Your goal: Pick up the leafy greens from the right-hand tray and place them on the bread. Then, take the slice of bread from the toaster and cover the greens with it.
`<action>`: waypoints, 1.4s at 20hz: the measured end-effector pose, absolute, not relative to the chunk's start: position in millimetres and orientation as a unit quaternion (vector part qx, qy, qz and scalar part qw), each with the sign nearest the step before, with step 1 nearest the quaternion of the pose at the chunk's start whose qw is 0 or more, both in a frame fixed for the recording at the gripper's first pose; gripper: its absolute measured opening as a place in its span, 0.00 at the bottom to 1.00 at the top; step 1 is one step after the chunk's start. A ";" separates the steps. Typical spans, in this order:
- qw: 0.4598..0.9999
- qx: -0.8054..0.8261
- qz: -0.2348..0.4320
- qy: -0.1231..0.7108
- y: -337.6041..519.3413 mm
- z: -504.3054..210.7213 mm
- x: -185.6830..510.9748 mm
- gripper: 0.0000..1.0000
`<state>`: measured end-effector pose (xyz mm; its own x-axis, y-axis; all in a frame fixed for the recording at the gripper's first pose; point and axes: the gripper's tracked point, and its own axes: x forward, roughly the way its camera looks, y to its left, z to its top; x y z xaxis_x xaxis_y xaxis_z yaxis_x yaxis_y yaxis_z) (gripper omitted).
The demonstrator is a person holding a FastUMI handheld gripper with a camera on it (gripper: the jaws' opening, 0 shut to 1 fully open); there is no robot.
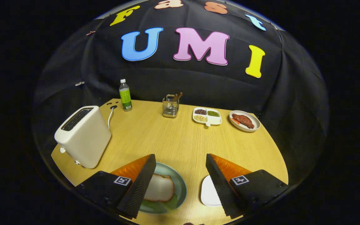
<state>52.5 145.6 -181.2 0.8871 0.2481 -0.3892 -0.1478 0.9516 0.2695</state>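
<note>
Hovering over the near edge of the table (173, 140), the gripper (180, 165) has its fingers spread wide apart, with nothing between them but bare wood. Beside and partly under the left finger sits a green plate (180, 184), and on it a bread slice (161, 187) lies over the greens (159, 205), whose leaf edge shows out from under the slice on the near side. By the right finger lies a white tray (209, 192), partly hidden by that finger. To the left stands the toaster (84, 137), upright, its slots on top dark; what is in them cannot be told. Farther back, near the wall, are a bottle (125, 99), a metal holder (171, 106) with a wooden handle sticking out, a divided dish (207, 116) of beans, and a plate of meat (244, 121).
</note>
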 end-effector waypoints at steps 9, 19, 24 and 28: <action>0.988 0.082 0.113 0.069 103.9 -46.3 44.1 1.00; 0.996 0.008 0.089 -0.017 68.6 18.8 -16.3 0.98; 0.996 -0.009 0.082 -0.020 68.0 13.1 -29.8 0.98; 0.997 0.003 0.078 -0.006 72.4 6.2 -27.6 0.98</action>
